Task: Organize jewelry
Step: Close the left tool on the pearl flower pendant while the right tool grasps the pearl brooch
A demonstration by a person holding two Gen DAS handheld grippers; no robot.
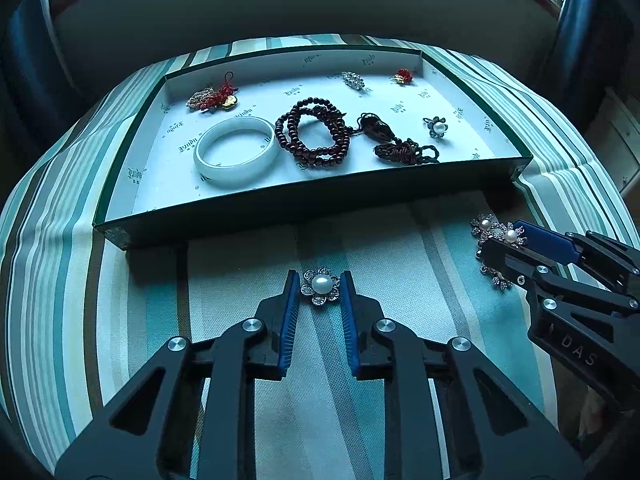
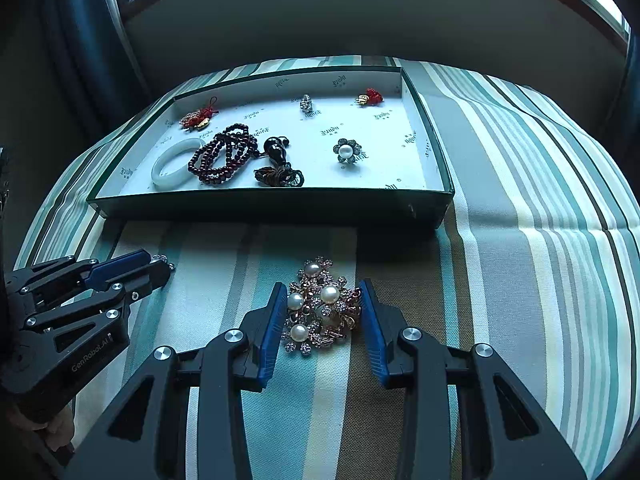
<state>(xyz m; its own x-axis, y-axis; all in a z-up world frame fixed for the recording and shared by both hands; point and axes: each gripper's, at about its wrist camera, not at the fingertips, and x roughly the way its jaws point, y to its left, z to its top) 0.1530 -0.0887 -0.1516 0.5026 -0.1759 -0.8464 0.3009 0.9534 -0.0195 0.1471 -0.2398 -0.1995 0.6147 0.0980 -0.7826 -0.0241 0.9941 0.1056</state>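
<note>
A small pearl flower brooch (image 1: 321,286) lies on the striped cloth between the blue pads of my left gripper (image 1: 320,280), which is open around it, pads close to its sides. A larger multi-pearl brooch (image 2: 320,306) lies on the cloth between the pads of my right gripper (image 2: 322,292), also open around it. The right gripper shows in the left wrist view (image 1: 504,240), over the big brooch (image 1: 498,232). The left gripper shows in the right wrist view (image 2: 156,264).
A shallow green box (image 1: 304,210) stands behind on the cloth. It holds a white bangle (image 1: 236,150), dark red beads (image 1: 316,132), a tasselled pendant (image 1: 384,136), a pearl flower (image 1: 437,127), red charms (image 1: 216,98) and a crystal piece (image 1: 353,79).
</note>
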